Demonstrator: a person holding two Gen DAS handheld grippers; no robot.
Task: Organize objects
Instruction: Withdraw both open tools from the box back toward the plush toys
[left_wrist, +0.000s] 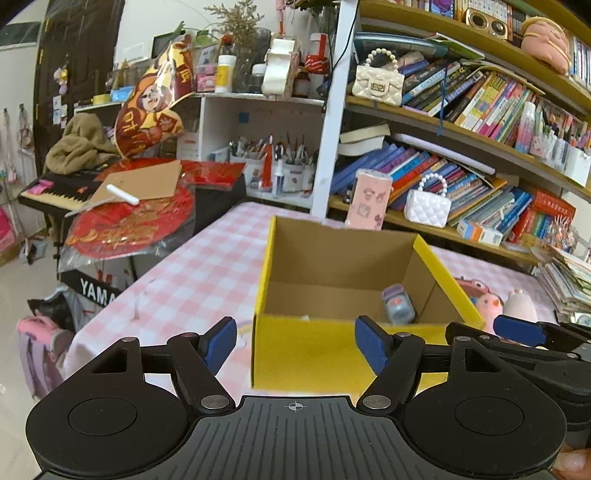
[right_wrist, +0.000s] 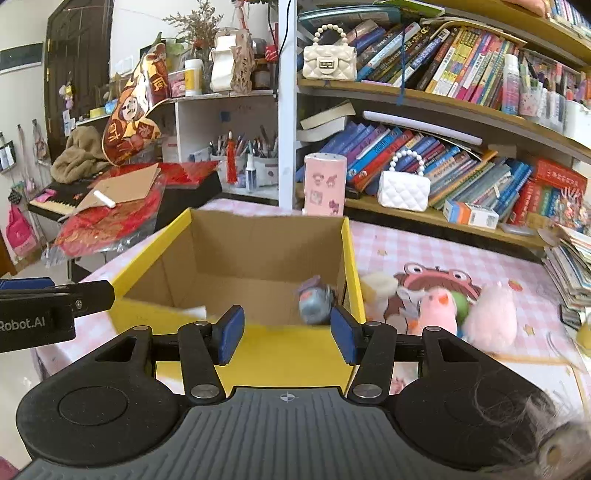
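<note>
While one small grey-blue toy (right_wrist: 316, 301) already lies in the yellow box (right_wrist: 291, 350) at frame centre, several plush toys (right_wrist: 461, 310) wait at right on the checked tablecloth (right_wrist: 424, 243); left gripper (left_wrist: 295, 345) and right gripper (right_wrist: 286, 334) stand spread, empty.

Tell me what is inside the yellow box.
One small grey-purple toy lies in the yellow box's near right corner, with something white at the front wall. That wall hides the floor behind it.

Yellow box (left_wrist: 306, 354) with brown inside, pink-and-white checked tablecloth (left_wrist: 192, 273), blue gripper pads (left_wrist: 221, 341)
</note>
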